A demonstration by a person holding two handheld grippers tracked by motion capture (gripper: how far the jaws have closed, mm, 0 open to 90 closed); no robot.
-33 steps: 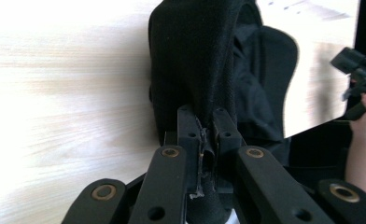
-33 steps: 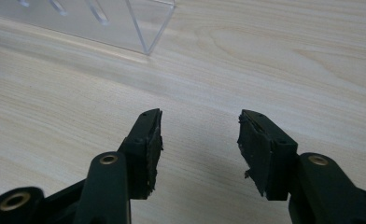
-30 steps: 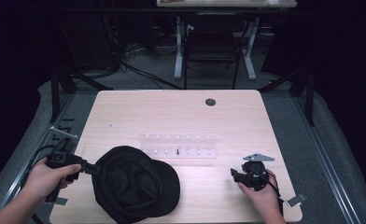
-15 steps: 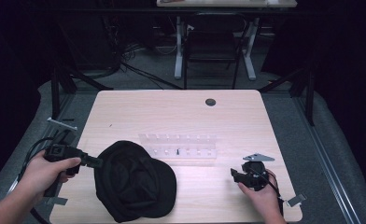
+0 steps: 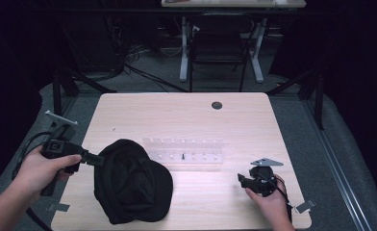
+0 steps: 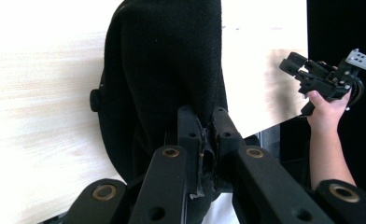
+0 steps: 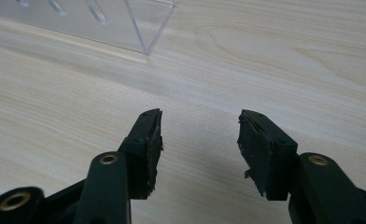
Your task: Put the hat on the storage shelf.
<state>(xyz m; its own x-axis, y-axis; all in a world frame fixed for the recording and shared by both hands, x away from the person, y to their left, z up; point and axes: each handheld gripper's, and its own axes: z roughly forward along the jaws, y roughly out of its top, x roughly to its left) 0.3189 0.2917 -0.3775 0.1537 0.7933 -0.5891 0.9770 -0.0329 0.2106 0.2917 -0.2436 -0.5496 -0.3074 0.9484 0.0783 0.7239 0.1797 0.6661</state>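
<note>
A black cap (image 5: 131, 183) hangs tilted over the front left of the wooden table (image 5: 186, 120), its lower edge near the tabletop. My left gripper (image 5: 99, 159) is shut on the cap's rim at its left side; in the left gripper view the jaws pinch the black fabric of the cap (image 6: 167, 70) with the left gripper (image 6: 207, 122) closed tight on it. My right gripper (image 5: 240, 180) rests low over the table's front right, jaws apart. In the right gripper view the right gripper (image 7: 200, 133) is open over bare wood, nothing between its pads.
A clear acrylic rack (image 5: 184, 150) with a row of slots lies across the table's middle, its corner seen as the rack (image 7: 125, 23) ahead of the right jaws. A small dark round grommet (image 5: 217, 105) sits near the far edge. Chairs and desk legs stand beyond.
My left hand has risen and lifted the cap by its rim, so the cap has tipped up and shifted slightly right. The right hand has stayed put.
</note>
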